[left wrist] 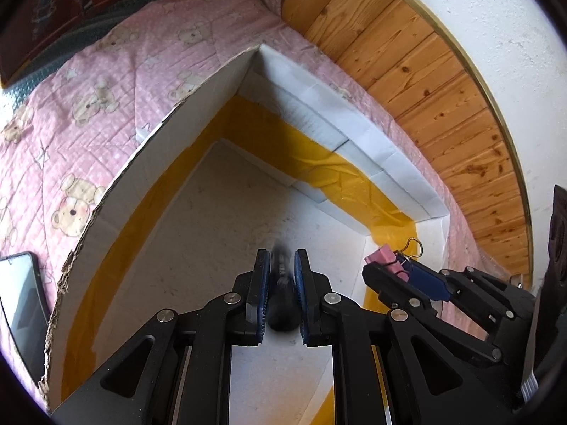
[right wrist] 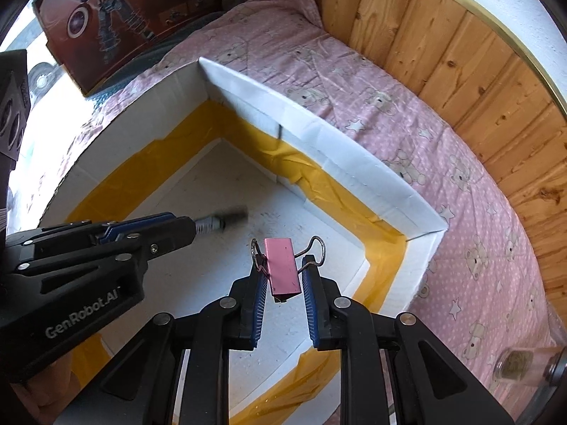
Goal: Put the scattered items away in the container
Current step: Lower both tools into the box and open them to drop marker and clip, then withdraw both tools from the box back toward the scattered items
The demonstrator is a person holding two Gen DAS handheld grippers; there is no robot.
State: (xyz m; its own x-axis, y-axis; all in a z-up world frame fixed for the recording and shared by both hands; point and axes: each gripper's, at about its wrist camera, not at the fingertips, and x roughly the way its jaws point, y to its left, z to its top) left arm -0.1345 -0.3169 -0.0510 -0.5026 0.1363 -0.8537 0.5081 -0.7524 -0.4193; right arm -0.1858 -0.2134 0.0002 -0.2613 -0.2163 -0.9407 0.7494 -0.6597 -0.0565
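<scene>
A white foam box [left wrist: 226, 81] with yellow tape inside lies on a pink bear-print blanket; it also shows in the right wrist view [right wrist: 319, 124]. My left gripper [left wrist: 282, 258] is over the box floor, shut on a dark, blurred, spring-tipped object [left wrist: 281, 297], which sticks out of that gripper [right wrist: 191, 228] in the right wrist view [right wrist: 226, 217]. My right gripper [right wrist: 281, 265] is over the box's near right corner, shut on a pink binder clip [right wrist: 281, 269] with wire handles. In the left wrist view the right gripper [left wrist: 384, 267] holds the clip [left wrist: 388, 262] by the box wall.
A dark phone [left wrist: 21, 311] lies on the blanket left of the box. A red robot-print box [right wrist: 120, 17] stands at the back. Wood panelling [left wrist: 407, 60] runs along the right. A small glass jar [right wrist: 517, 363] lies on the blanket at the right.
</scene>
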